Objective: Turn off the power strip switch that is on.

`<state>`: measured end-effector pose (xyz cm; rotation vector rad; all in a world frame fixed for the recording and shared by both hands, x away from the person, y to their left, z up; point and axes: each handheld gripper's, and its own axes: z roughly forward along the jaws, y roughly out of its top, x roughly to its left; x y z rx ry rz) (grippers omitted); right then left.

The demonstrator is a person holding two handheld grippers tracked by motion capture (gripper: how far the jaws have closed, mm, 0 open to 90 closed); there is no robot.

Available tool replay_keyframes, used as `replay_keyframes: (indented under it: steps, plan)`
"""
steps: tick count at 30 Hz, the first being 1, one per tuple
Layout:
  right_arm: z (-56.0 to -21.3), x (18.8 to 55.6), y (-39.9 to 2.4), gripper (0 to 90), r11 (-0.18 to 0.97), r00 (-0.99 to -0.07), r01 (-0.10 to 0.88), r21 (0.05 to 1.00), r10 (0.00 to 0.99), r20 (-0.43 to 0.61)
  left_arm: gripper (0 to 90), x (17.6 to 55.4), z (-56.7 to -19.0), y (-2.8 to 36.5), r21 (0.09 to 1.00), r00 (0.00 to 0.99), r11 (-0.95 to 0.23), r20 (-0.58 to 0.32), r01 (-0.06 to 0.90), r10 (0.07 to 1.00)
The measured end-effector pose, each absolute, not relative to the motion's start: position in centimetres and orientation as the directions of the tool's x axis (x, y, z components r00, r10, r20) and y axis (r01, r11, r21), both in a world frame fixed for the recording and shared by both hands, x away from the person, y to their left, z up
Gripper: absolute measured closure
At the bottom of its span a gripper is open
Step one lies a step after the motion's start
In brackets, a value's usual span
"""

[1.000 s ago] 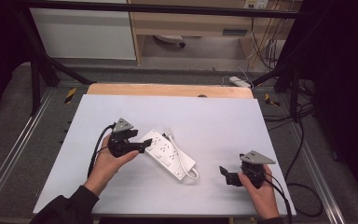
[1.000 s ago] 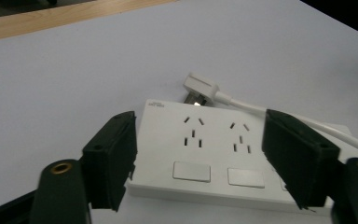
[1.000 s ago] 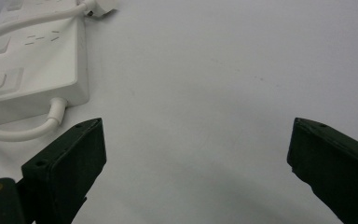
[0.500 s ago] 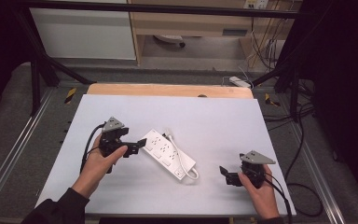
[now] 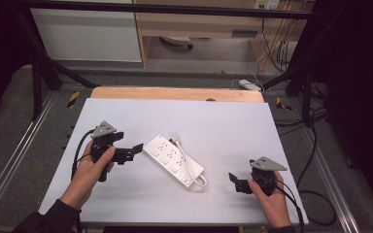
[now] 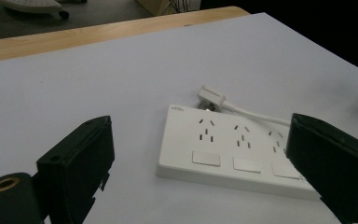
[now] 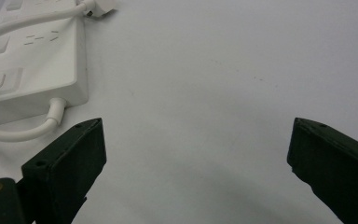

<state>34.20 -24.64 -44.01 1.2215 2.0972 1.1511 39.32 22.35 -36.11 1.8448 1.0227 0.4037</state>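
Power strip (image 5: 173, 159) just beside left claw (image 5: 137, 148), untouched

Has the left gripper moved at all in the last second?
Yes. The left gripper has drawn back leftward from the white power strip, which has stayed put. A second ago its fingers touched the strip's end; now a small gap shows.

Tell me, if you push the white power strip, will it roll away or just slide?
The power strip would probably slide, not roll: it is a flat, boxy bar lying on the smooth white table. Its body looks like hard plastic, so likely stiff. The thin white cord curls beside it and would probably flop and drag along behind.
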Motion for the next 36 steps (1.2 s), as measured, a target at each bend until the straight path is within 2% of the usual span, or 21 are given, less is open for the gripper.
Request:
replay_keyframes:
  steps: [22, 36]
  plan:
    - [-44.1, 34.2, -24.6, 4.9, 0.262, -0.507, 0.484, 0.835, 0.861, 0.024, 6.9, 36.0, -35.3, 25.1, 0.883, 0.603, -0.174, -0.142, 0.435, 0.785]
    - [-44.1, 34.3, -24.5, 4.9, 0.265, -0.506, 0.481, 0.836, 0.862, 0.019, 9.0, 33.4, -38.0, 27.9, 0.886, 0.543, -0.108, -0.175, 0.450, 0.822]
